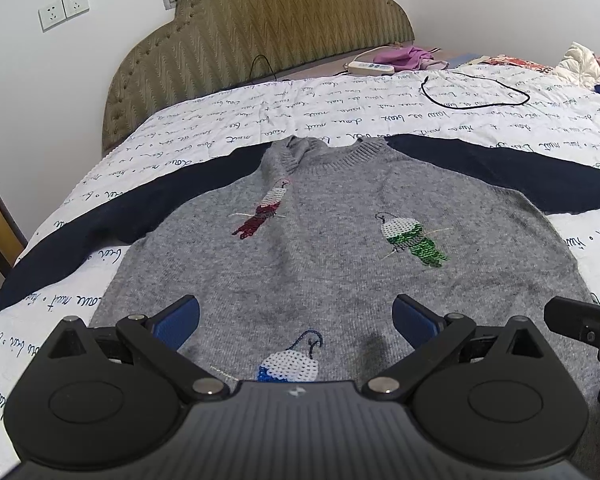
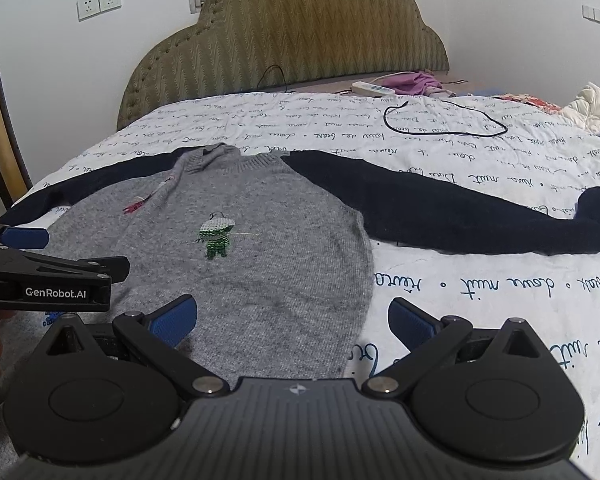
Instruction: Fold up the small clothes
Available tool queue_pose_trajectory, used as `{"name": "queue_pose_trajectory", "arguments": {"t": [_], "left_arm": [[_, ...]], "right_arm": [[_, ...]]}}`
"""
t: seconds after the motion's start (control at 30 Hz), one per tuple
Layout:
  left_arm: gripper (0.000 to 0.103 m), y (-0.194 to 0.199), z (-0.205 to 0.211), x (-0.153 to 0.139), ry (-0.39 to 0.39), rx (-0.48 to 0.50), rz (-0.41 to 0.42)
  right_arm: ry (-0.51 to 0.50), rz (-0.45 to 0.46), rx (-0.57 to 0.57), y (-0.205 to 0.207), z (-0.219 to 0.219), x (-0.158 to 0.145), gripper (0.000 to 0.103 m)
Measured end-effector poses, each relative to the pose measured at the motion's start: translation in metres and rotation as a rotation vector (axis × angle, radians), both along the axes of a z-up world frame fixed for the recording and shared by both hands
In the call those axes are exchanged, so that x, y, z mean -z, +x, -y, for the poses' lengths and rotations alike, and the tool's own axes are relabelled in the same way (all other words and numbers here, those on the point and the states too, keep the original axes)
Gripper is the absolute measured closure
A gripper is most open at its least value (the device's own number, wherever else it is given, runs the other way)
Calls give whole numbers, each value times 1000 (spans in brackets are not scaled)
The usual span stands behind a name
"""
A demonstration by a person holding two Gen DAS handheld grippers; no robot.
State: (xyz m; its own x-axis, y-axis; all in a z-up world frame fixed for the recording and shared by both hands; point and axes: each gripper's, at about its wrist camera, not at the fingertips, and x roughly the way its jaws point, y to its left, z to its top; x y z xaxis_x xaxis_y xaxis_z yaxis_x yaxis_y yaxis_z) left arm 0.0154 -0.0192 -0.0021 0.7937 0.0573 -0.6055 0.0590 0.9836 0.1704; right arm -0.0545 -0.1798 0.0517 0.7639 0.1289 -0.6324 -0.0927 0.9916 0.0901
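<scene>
A small grey knit sweater [image 1: 320, 248] with navy sleeves lies flat, front up, on the bed, both sleeves spread out sideways. It carries sequin parrots in red, green and blue. It also shows in the right wrist view [image 2: 268, 248]. My left gripper [image 1: 296, 320] is open and empty above the sweater's lower middle. My right gripper [image 2: 292, 320] is open and empty over the sweater's lower right edge. The right sleeve [image 2: 460, 216] stretches out to the right. The left gripper's body shows at the left of the right wrist view [image 2: 48, 276].
The bed has a white quilt with handwriting print [image 1: 380, 120] and an olive padded headboard [image 1: 260, 28]. A black cable loop [image 1: 476, 92], a white power strip [image 1: 370, 67] and purple cloth [image 1: 404, 56] lie beyond the sweater. More clothes are piled at the far right [image 1: 580, 64].
</scene>
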Motion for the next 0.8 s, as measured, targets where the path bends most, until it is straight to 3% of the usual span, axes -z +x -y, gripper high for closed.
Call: {"name": "queue_pose_trajectory", "arguments": {"t": [0.47, 0.8], "left_arm": [[0, 11, 9, 4, 12, 12, -18], [0, 20, 13, 8, 28, 11, -45]], "right_arm": [[-3, -4, 36, 4, 11, 4, 0], [58, -17, 66, 8, 29, 7, 0]]}}
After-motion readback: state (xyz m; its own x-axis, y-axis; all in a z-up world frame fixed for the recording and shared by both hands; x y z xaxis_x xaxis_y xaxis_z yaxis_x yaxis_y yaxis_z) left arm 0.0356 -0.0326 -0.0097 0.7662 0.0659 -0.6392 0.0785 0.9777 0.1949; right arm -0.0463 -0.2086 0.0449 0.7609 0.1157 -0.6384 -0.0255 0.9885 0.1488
